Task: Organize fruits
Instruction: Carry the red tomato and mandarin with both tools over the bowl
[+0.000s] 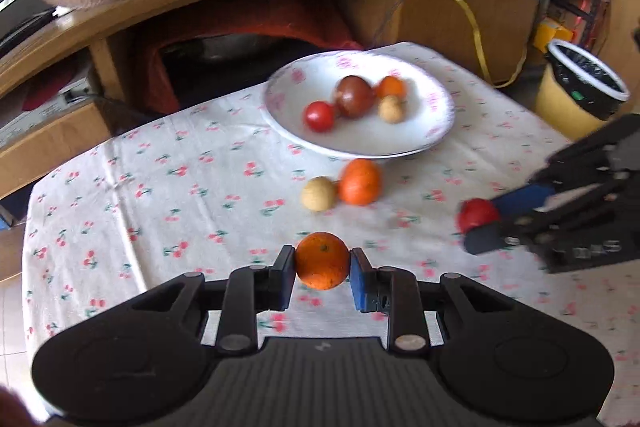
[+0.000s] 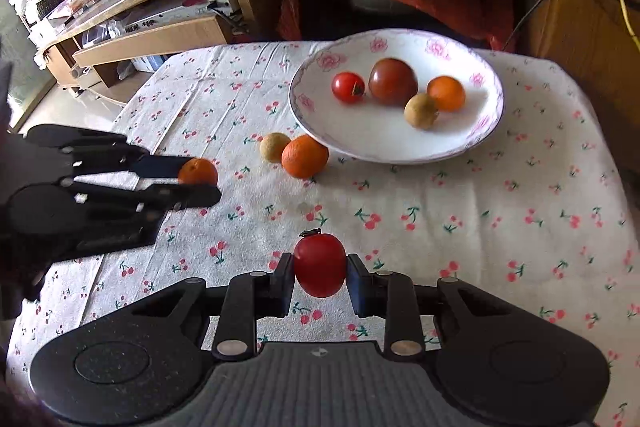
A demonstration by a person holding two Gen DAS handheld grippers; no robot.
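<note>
left tongs (image 1: 322,267) clamp an orange (image 1: 322,260), right tongs (image 2: 320,269) clamp a tomato (image 2: 320,264); both held above tabletop (image 2: 440,211), likely bound for plate (image 2: 384,143), which holds four fruits.

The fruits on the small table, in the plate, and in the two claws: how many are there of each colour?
Orange: 3, one in the plate, one on the cloth, one in the left claw.
Red: 2, one in the plate, one in the right claw.
Dark brown-red: 1, in the plate.
Tan: 2, one in the plate, one on the cloth.
Total: 8
</note>
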